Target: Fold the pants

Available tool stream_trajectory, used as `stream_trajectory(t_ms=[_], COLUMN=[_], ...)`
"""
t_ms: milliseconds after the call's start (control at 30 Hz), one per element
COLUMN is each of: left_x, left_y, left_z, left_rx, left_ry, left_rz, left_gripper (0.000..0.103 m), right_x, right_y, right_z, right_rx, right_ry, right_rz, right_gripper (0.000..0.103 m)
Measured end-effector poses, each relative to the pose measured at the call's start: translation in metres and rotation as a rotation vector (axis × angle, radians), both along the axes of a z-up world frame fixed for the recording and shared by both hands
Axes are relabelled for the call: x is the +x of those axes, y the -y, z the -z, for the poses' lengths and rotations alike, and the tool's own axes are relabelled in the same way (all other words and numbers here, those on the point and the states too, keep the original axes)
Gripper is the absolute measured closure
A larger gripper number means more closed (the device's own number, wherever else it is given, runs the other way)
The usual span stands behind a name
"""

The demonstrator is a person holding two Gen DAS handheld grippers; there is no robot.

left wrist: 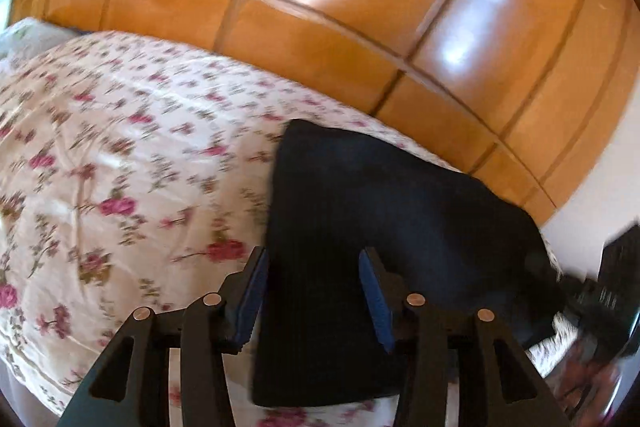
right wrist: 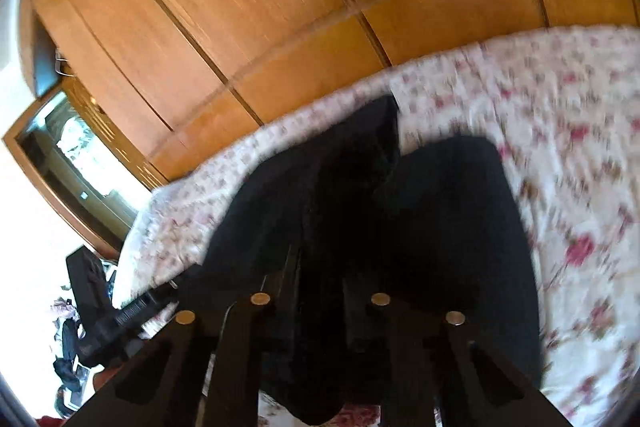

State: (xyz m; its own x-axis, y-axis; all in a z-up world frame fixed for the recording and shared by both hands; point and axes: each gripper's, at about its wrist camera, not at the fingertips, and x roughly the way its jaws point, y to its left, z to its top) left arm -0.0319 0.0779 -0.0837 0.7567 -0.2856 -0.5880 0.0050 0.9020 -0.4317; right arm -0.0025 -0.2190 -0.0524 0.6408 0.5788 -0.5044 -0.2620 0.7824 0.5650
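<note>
Left gripper (left wrist: 314,291) jaws open over dark pants (left wrist: 380,211); right gripper (right wrist: 320,267) seemingly clamps them.

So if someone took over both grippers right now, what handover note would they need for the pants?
Left gripper: open, its blue pads either side of a strip of the black pants, not pressing.
Right gripper: closed on a bunch of the pants' fabric, which drapes over it.
Pants: on the floral bedspread near the bed's edge, wooden wardrobe behind; partly bunched, legs not laid together.
Done: the right gripper has hold.
Left: grip with the left gripper, spread flat, then fold.
</note>
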Motion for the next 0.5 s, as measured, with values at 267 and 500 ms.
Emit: stream_trajectory(t_ms=[267,500], left_x=[-0.009,-0.018], left_y=[0.048,0.073], left_z=[-0.018,-0.008], left_rx=[0.125,0.295], left_ry=[0.059,0.086], left_rz=[0.121,0.148], left_gripper=[0.056,0.055], right_x=[-0.002,0.002], right_y=[0.035,0.052], right_z=[-0.007,0.053], right_rx=[-0.064,0.013], right_ry=[-0.017,-0.162], right_rz=[0.076,0.112], right_gripper=[0.088,0.088])
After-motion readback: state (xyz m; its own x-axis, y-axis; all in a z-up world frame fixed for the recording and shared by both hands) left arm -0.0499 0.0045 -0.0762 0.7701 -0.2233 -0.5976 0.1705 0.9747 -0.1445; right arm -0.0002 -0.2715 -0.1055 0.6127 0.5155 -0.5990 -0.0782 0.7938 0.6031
